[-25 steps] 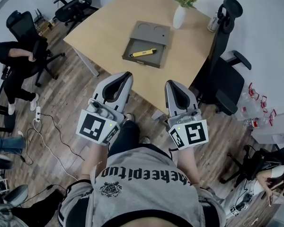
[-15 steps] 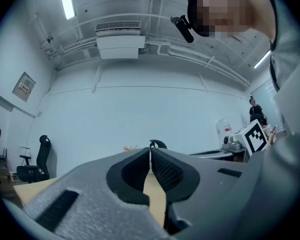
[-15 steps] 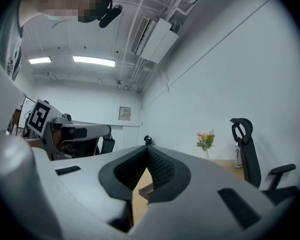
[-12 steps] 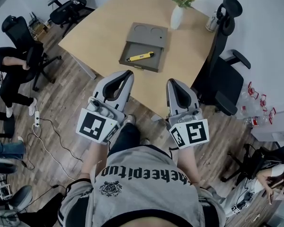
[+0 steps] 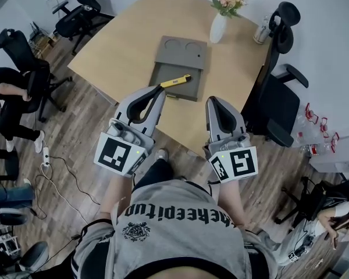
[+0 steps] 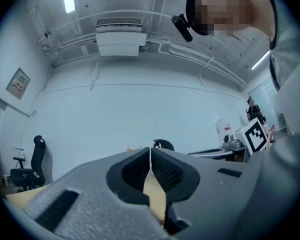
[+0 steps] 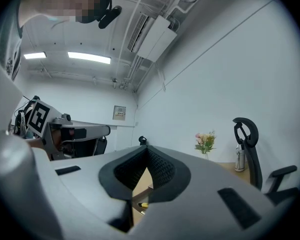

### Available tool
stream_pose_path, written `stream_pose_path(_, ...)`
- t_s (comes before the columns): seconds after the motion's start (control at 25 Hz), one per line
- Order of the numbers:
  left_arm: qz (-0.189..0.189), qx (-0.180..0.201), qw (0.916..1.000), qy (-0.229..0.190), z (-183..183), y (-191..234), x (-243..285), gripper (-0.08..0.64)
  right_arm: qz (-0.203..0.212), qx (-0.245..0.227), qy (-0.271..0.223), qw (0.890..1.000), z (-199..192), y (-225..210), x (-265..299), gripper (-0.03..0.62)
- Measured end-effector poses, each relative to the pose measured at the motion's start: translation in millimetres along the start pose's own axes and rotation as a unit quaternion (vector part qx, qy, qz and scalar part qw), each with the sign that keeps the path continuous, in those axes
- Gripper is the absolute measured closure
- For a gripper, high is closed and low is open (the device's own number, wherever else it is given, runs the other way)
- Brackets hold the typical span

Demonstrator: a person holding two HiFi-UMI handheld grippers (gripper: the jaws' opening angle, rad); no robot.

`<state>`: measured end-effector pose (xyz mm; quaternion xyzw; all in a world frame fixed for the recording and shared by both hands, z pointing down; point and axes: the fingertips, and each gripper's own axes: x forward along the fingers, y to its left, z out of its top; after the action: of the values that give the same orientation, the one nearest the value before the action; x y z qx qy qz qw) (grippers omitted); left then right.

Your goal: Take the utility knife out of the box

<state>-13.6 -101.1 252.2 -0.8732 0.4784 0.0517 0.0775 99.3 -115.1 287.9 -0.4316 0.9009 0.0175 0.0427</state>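
We hold the left gripper [image 5: 157,91] and right gripper [image 5: 213,101] level at the near edge of the table [image 5: 128,39], both with jaws pressed together on nothing (too early to open, we judge), since the yellow knife [image 5: 175,81] lies in the open box [image 5: 180,48] just ahead.

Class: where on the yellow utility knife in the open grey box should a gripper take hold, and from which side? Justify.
Probably mid-body, jaws across its narrow width, coming from above. The utility knife lies flat in the shallow tray of the box: its long sides are exposed, while the tray walls hinder a level approach.
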Motion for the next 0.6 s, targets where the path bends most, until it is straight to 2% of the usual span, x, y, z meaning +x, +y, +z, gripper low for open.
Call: stream_pose_path(0.6,-0.058,-0.010,0.9982,0.007,-22.4,63.4,54.7,0.541,-0.063,-0.006,0.014,0.998,-10.1,-23.2,64.4,0.586)
